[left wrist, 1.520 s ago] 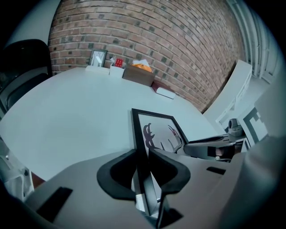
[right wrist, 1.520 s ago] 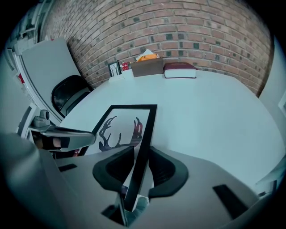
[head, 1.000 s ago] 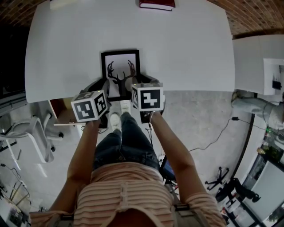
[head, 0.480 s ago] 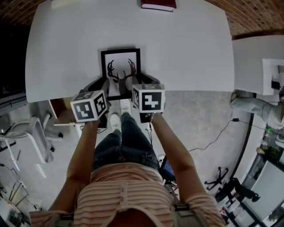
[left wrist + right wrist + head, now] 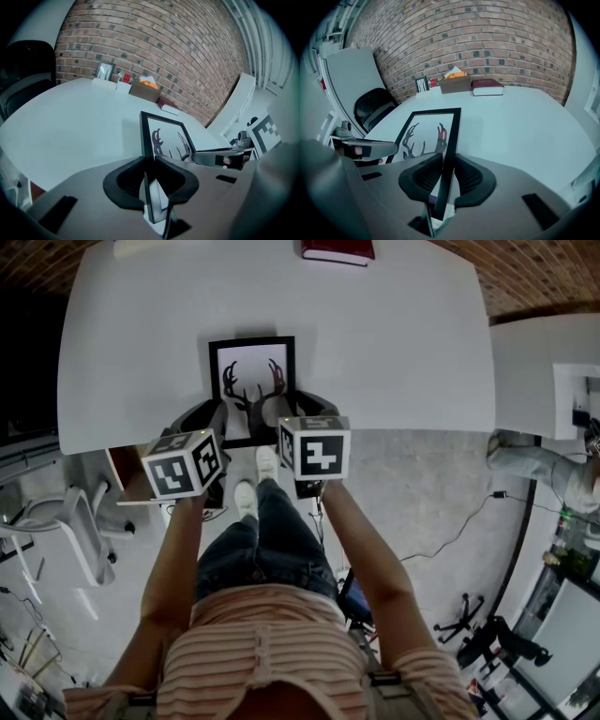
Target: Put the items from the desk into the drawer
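**Plainly a two-handed carry: framed print clamped at both side rails**

Left gripper (image 5: 150, 166): the jaws are drawn in to a narrow gap, and both pads press on the left rail of the picture frame (image 5: 251, 381), close to its near corner. Right gripper (image 5: 446, 176): same condition, with the pads bearing on the right rail near the opposite near corner. Neither gripper holds anything else.

The frame carries a black antler print and sits at the near edge of the white desk (image 5: 394, 343), its near end projecting past that edge towards the person. No view shows whether its far edge touches the desktop. A red book (image 5: 337, 251) and a cardboard box (image 5: 457, 83) lie well apart from it at the far side. What appears to be the open drawer (image 5: 120, 474) shows below the desk, to the near left.

Assessment: the step in hand is taking the frame off the desk.

Recommendations:
- Keep the spacing between the two grippers constant, since any drift will twist the rails or lose a grip.
- Raise both sides evenly.
- Bring the far edge clear of the desktop before swinging left and down.
- Enter the drawer flat, without knocking its front.
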Action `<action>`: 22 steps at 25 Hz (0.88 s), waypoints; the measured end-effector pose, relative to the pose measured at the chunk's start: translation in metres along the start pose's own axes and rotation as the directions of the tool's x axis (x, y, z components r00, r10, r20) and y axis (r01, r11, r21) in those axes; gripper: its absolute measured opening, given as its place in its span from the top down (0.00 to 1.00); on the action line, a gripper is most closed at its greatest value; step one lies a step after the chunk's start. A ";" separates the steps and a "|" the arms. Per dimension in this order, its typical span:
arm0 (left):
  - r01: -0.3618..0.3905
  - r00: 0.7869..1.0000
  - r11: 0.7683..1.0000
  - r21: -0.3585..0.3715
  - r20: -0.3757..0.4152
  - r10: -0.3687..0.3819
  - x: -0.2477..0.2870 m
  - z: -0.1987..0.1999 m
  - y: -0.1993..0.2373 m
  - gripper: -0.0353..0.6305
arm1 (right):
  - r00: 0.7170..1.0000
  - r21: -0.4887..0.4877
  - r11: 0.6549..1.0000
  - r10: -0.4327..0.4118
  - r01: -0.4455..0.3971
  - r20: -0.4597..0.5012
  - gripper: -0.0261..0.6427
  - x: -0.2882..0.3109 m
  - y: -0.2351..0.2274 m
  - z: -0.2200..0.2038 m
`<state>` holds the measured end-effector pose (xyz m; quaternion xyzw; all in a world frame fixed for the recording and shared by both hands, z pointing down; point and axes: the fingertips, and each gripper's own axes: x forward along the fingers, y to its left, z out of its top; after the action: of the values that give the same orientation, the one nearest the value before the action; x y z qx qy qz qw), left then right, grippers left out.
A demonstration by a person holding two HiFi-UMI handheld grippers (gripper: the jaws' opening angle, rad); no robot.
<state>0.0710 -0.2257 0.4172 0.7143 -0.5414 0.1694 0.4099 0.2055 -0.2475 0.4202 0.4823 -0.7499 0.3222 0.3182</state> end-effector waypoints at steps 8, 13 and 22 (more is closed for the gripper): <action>-0.005 0.998 1.000 0.015 0.070 0.004 -0.039 -0.001 0.014 0.83 | 0.998 -0.020 1.000 0.005 -0.003 0.068 0.83 -0.021 0.036 -0.002; -0.015 0.993 1.000 0.027 0.116 0.012 -0.081 -0.007 0.024 0.83 | 0.993 -0.040 0.999 0.024 -0.020 0.116 0.83 -0.044 0.071 -0.009; -0.022 0.987 0.999 0.036 0.163 0.016 -0.139 -0.034 0.041 0.83 | 0.985 -0.073 0.996 0.065 -0.054 0.162 0.83 -0.071 0.119 -0.036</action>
<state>-0.0090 -0.1143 0.3591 0.7280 -0.5766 0.1245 0.3494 0.1244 -0.1431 0.3648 0.4735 -0.7982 0.2648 0.2617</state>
